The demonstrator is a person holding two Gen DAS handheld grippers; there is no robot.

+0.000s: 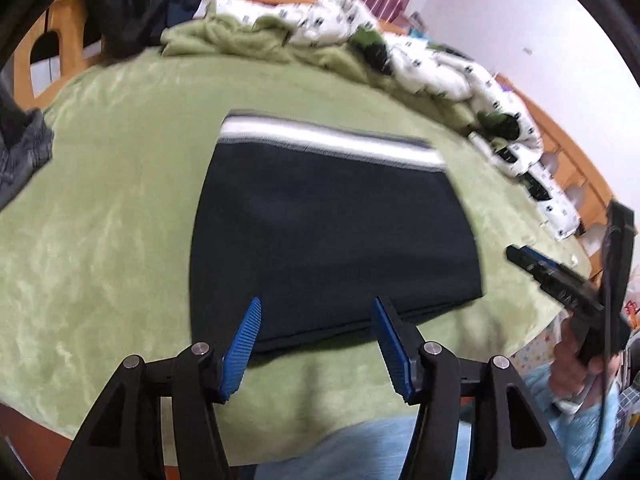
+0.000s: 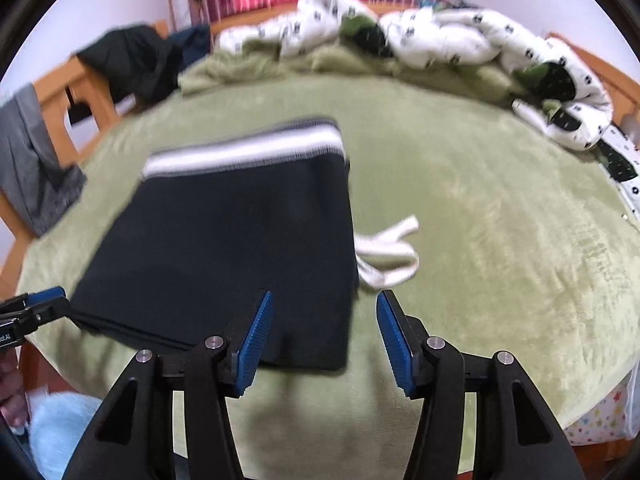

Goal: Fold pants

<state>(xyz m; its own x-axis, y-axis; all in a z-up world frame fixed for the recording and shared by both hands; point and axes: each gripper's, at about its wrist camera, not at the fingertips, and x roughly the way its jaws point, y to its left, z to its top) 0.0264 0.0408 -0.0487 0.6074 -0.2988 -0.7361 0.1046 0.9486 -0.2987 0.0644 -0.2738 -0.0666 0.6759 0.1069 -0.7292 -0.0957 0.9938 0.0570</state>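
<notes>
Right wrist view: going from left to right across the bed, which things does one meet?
Grey garment on the wooden frame → left gripper at the edge → folded dark pants → white drawstring → bare green blanket → white patterned quilt.

A green fleece-covered bed (image 1: 100,208) carries folded dark pants (image 1: 332,232), a rumpled white patterned quilt (image 1: 440,68) and dark clothes (image 1: 120,8).

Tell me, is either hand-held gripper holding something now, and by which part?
Nothing is held. The left hand-held gripper and right hand-held gripper are both open above the folded pants.
</notes>
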